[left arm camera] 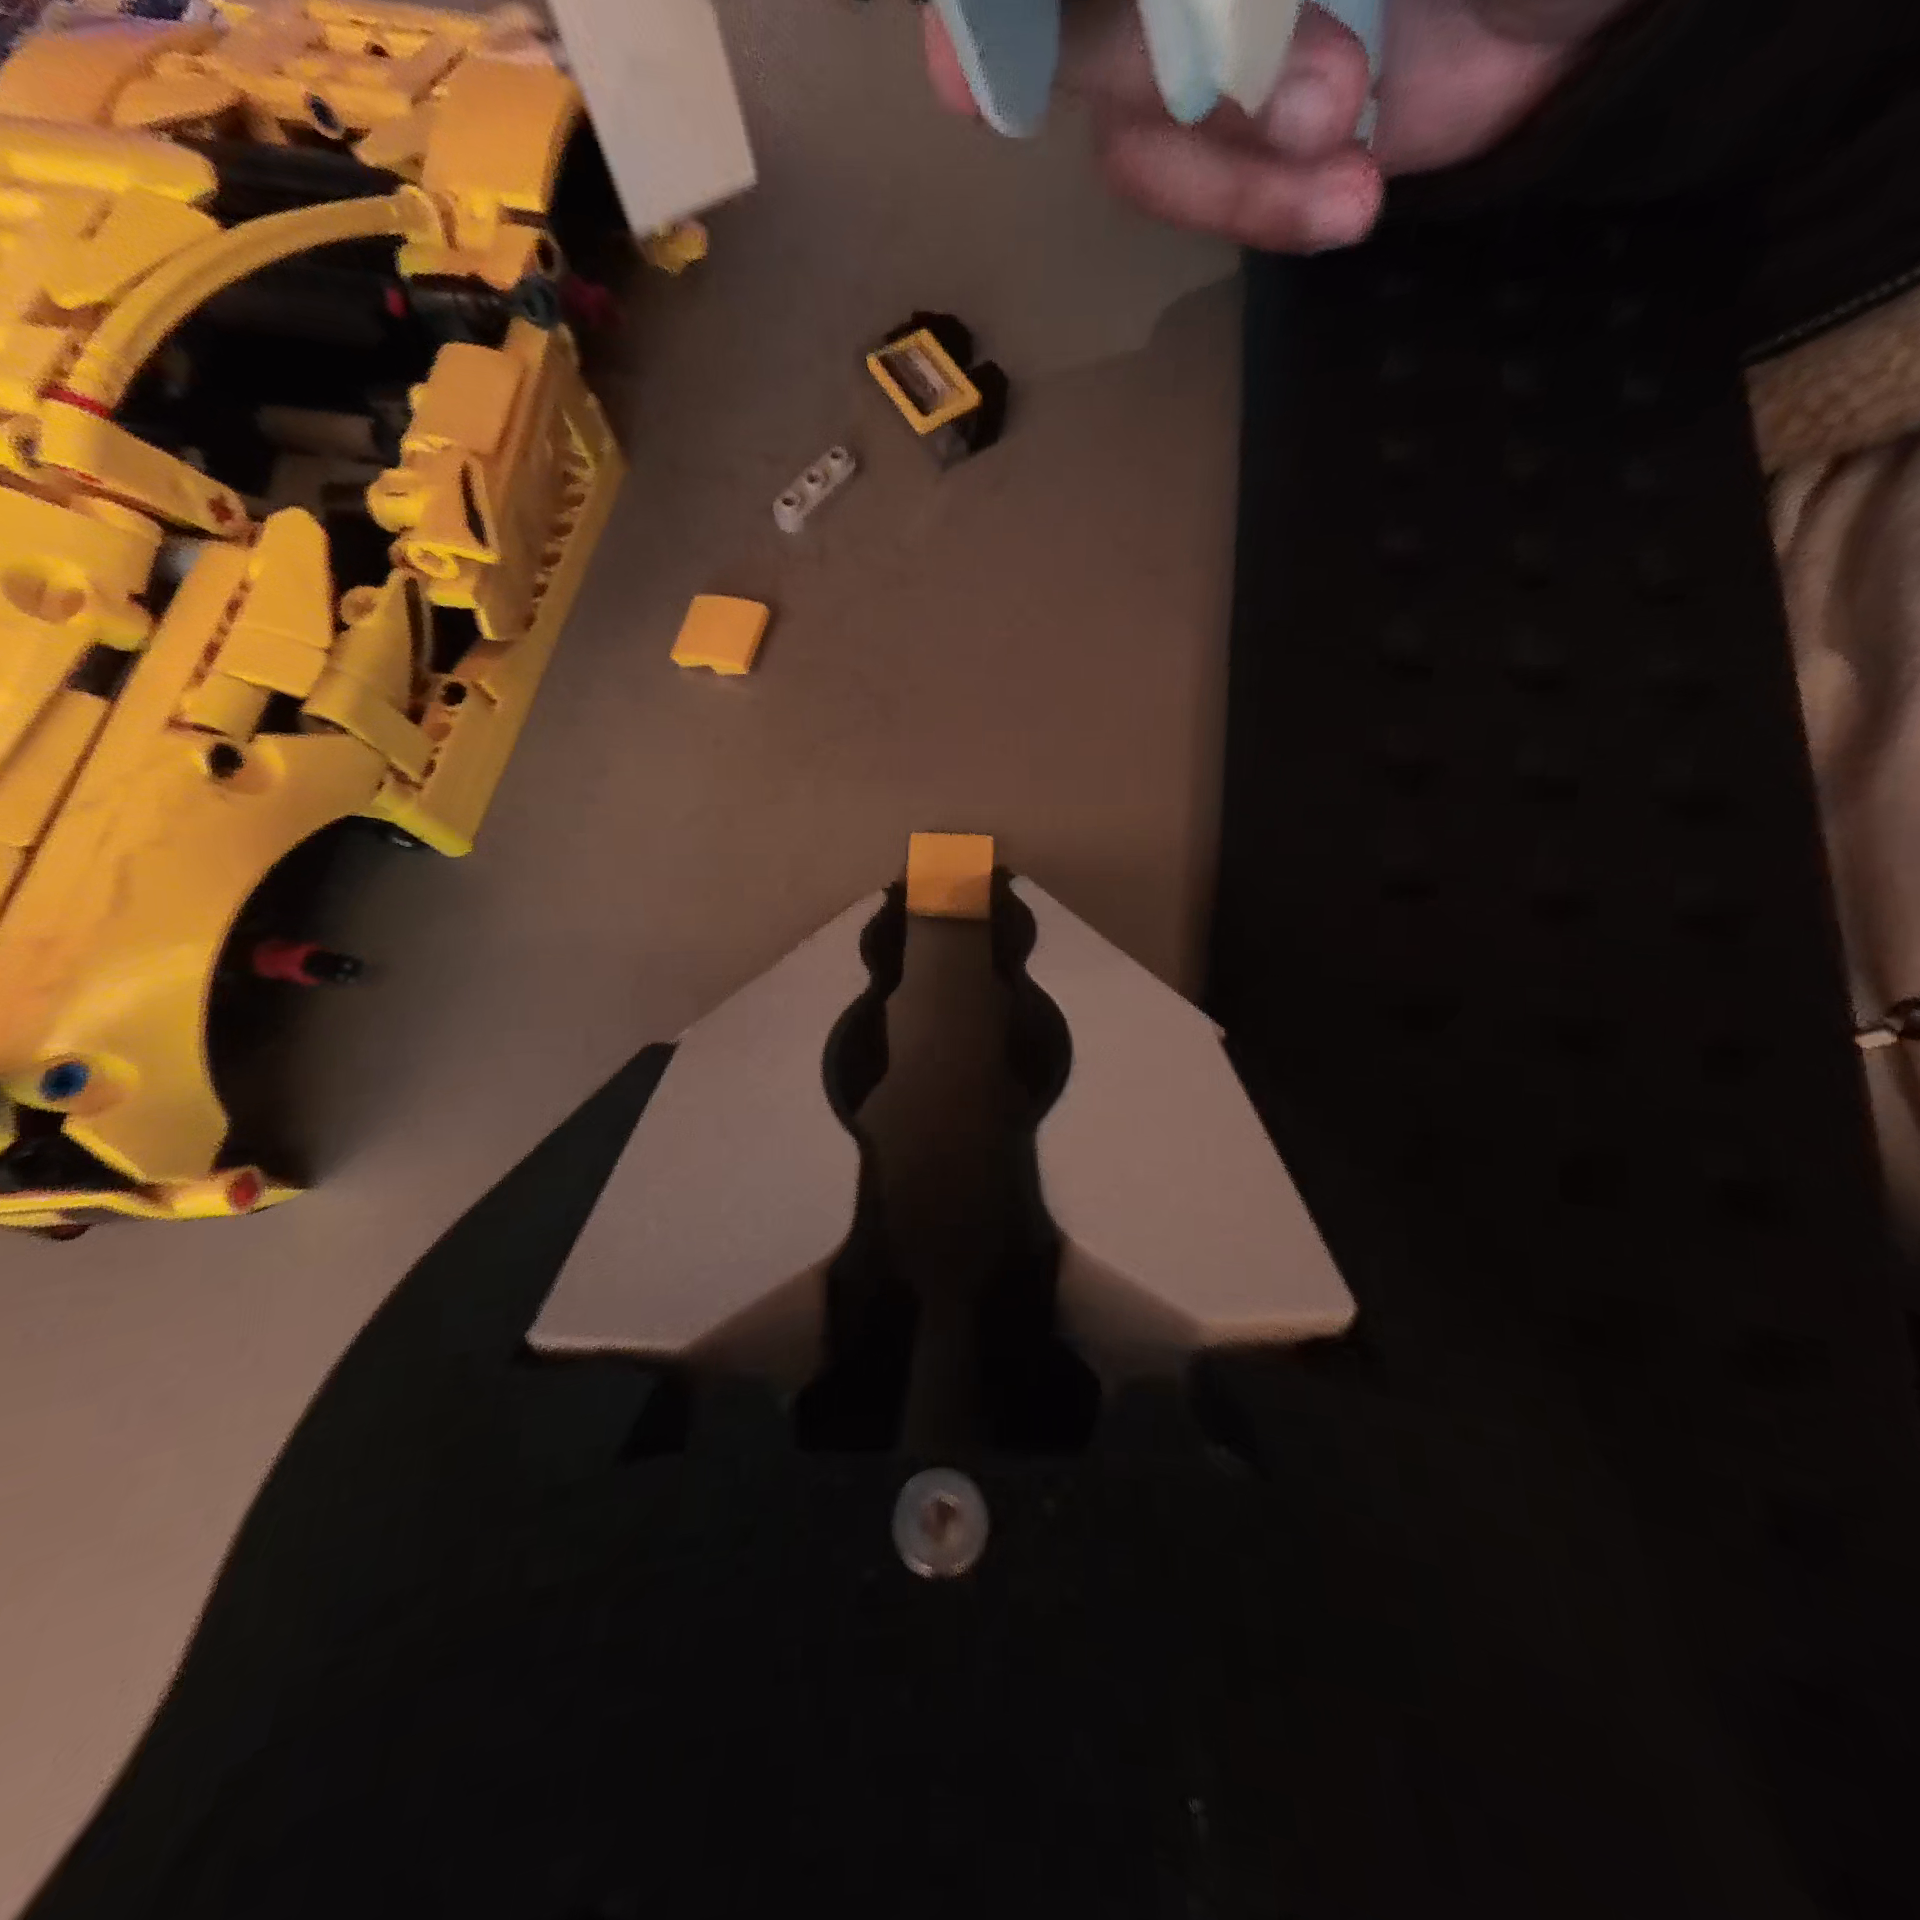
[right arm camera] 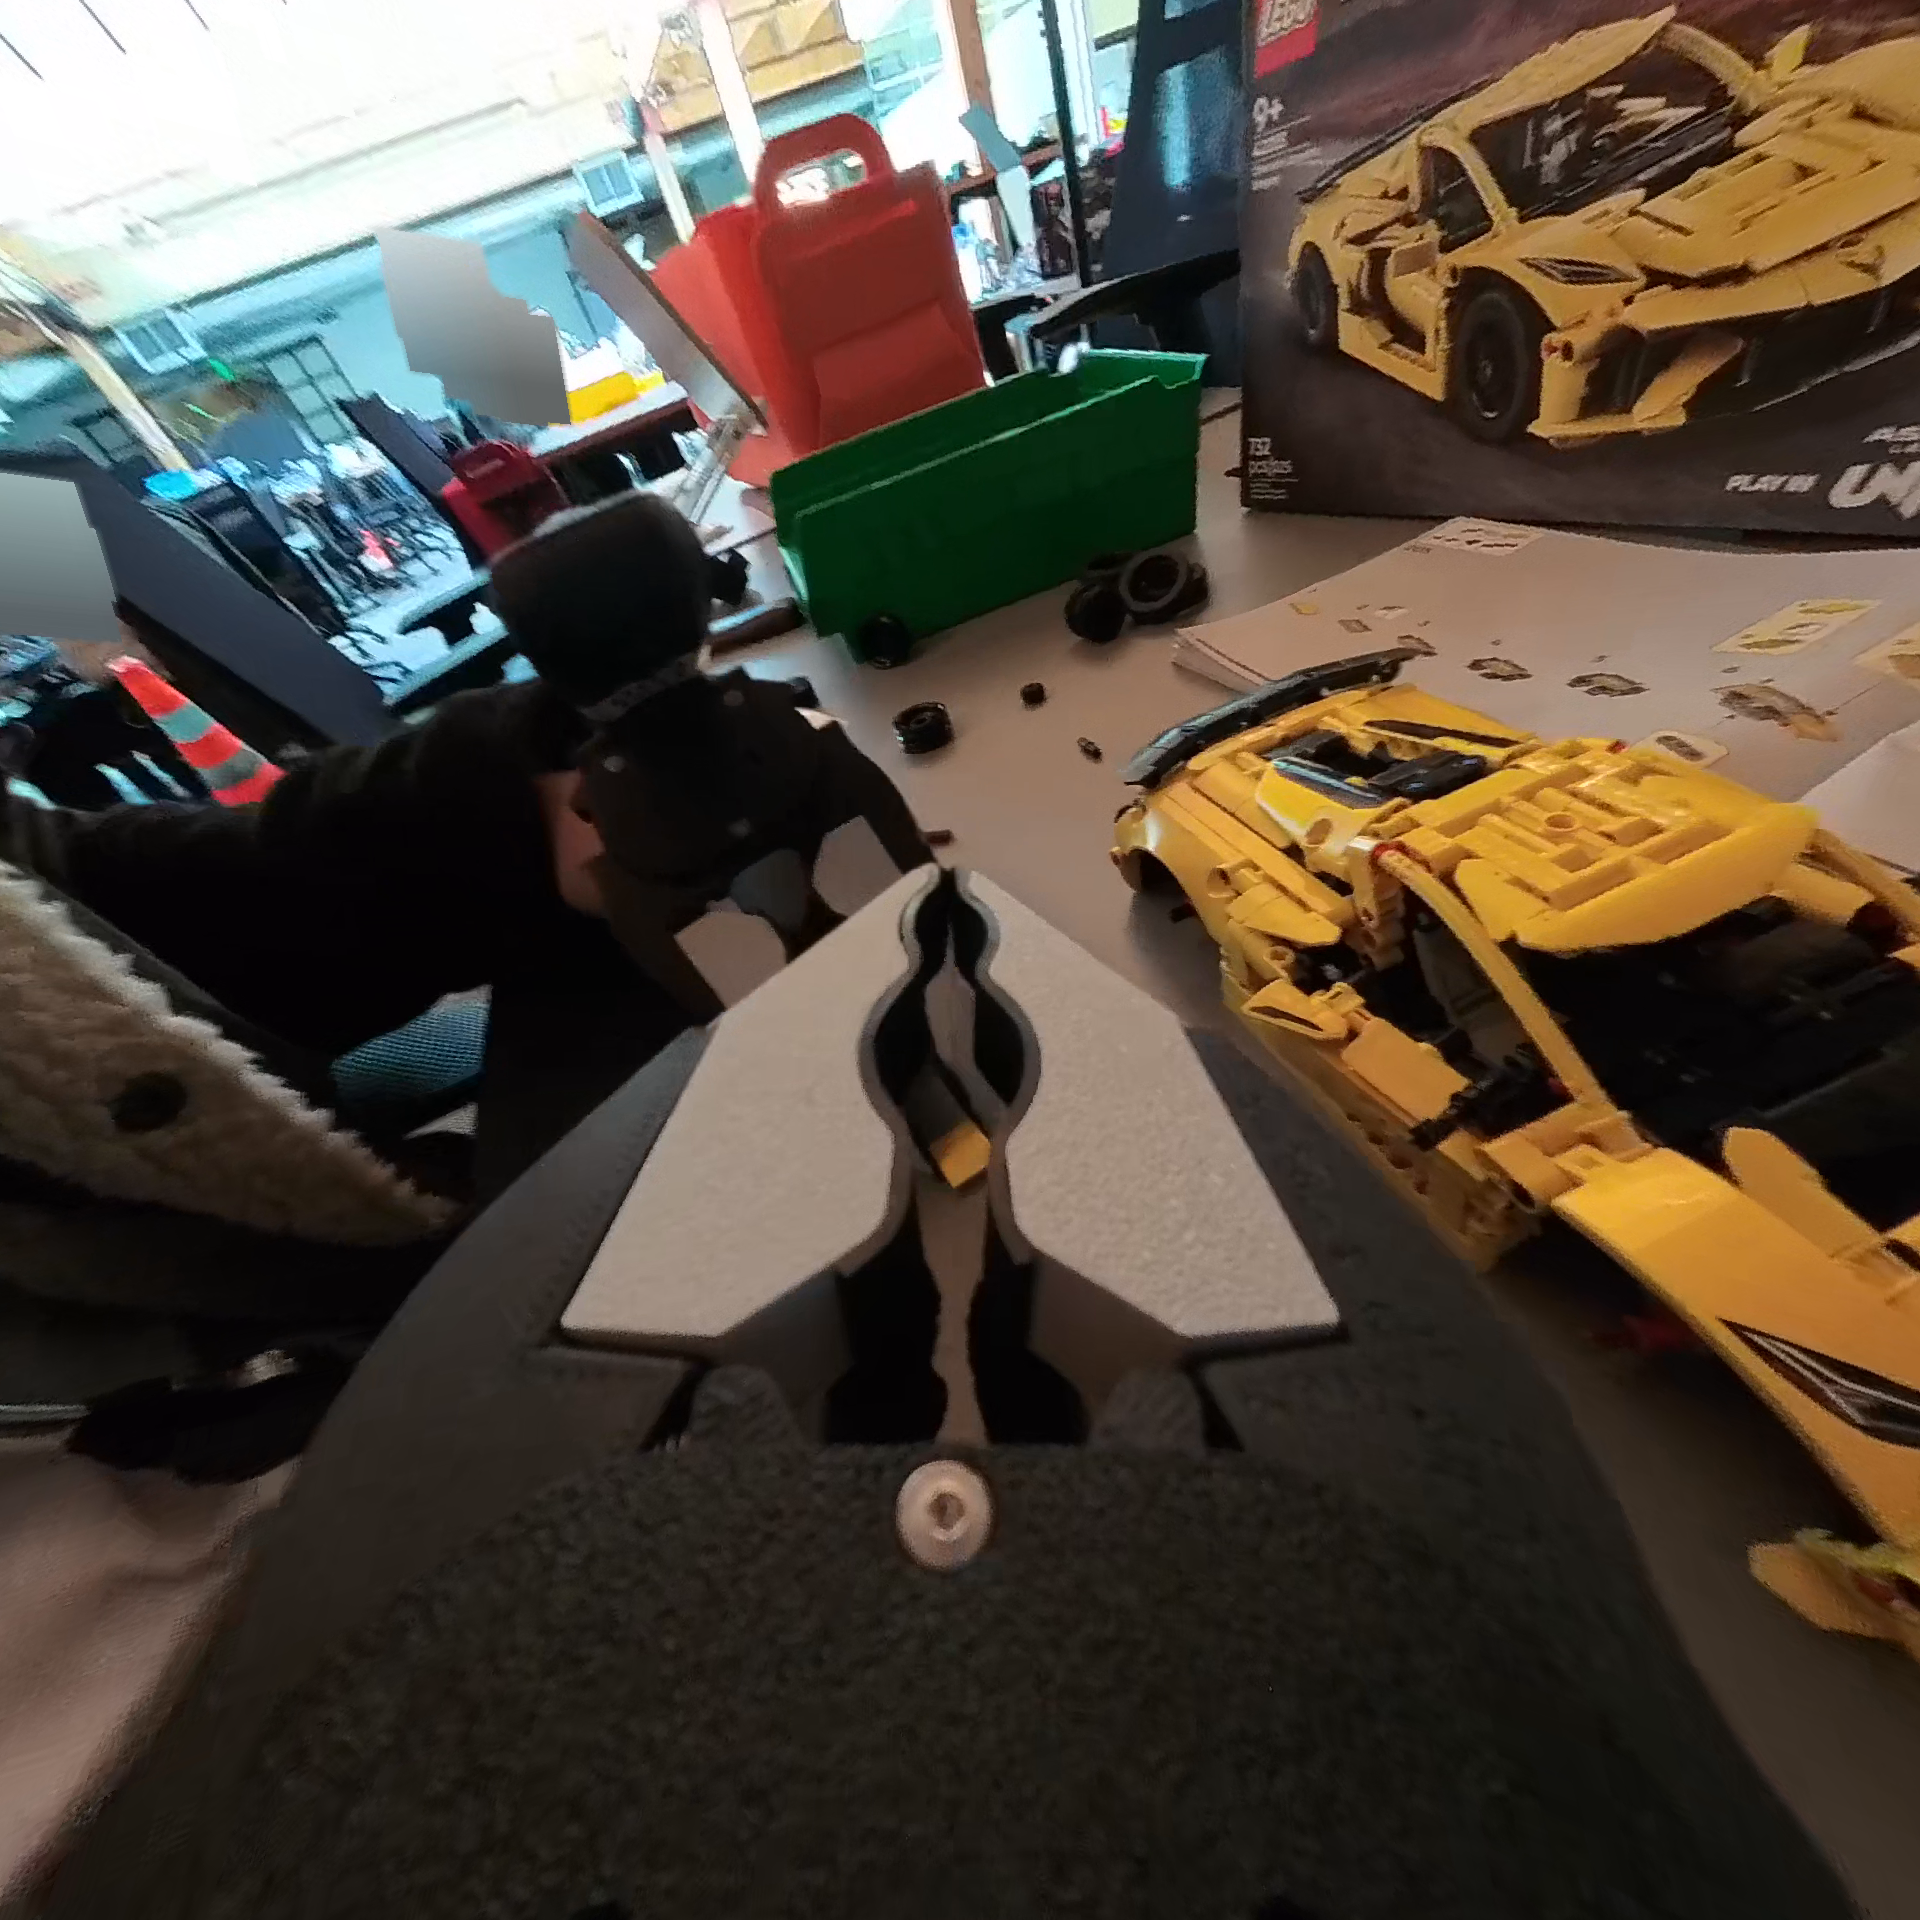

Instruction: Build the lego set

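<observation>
My left gripper (left arm camera: pixel 950 894) is shut on a small yellow piece (left arm camera: pixel 950 868), which sticks out past the fingertips just above the grey table (left arm camera: pixel 935 707). The part-built yellow car (left arm camera: pixel 260 623) lies to its left. In the right wrist view my right gripper (right arm camera: pixel 945 883) is shut, its tips meeting above the table, with the car (right arm camera: pixel 1507 935) to its right. A yellow and black bit (right arm camera: pixel 958 1148) shows through the opening lower between the fingers. I cannot tell whether it is held. The left gripper's dark body (right arm camera: pixel 707 810) is just beyond to the left.
Loose on the table are a yellow curved tile (left arm camera: pixel 719 634), a small white beam (left arm camera: pixel 814 488) and a yellow-and-black sub-assembly (left arm camera: pixel 935 390). A hand (left arm camera: pixel 1247 156) is at the top. Farther back are a green bin (right arm camera: pixel 987 499), black wheels (right arm camera: pixel 1143 592), the booklet (right arm camera: pixel 1558 613) and the set's box (right arm camera: pixel 1579 260). Left tips to right tips: about 11 cm. The yellow curved tile (left arm camera: pixel 719 634) is about 6 cm from my left fingertips.
</observation>
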Demonstrator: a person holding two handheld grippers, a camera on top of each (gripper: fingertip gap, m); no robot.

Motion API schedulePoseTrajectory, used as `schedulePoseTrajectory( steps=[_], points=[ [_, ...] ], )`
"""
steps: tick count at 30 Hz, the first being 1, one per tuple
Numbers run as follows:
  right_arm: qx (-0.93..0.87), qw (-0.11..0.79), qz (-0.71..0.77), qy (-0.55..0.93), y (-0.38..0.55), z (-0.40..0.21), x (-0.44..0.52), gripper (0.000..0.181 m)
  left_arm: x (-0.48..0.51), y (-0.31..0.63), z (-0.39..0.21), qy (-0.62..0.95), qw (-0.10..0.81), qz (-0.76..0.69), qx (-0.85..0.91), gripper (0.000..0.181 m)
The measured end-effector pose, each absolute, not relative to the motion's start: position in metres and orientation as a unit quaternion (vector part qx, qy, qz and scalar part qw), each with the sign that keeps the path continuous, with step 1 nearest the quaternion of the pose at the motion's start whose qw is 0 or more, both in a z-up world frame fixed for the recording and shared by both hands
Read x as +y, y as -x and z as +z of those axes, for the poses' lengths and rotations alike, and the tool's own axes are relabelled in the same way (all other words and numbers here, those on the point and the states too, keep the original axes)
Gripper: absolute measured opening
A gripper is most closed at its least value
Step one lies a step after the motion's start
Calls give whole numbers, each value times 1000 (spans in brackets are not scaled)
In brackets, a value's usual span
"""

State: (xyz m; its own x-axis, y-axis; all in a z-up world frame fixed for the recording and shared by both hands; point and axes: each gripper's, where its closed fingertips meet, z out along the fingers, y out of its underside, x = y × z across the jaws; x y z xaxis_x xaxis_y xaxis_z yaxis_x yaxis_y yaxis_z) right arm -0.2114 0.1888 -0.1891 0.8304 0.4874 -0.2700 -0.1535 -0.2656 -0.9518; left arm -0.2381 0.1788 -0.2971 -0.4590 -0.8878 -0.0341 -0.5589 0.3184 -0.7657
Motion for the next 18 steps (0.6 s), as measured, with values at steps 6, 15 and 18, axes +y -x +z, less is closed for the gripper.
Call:
schedulePoseTrajectory(
  steps=[6, 15, 18],
  points=[
    [-169, 586, 41, 792, 206, -206, 193, 0, 199, 217, -262, 569, 339, -340, 668, 16],
    [-253, 568, -183, 762, 225, -215, 195, 0, 200, 218, -242, 527, 437, -316, 657, 16],
    [-256, 563, -208, 758, 222, -217, 197, 0, 198, 219, -237, 522, 437, -333, 653, 16]
  ],
)
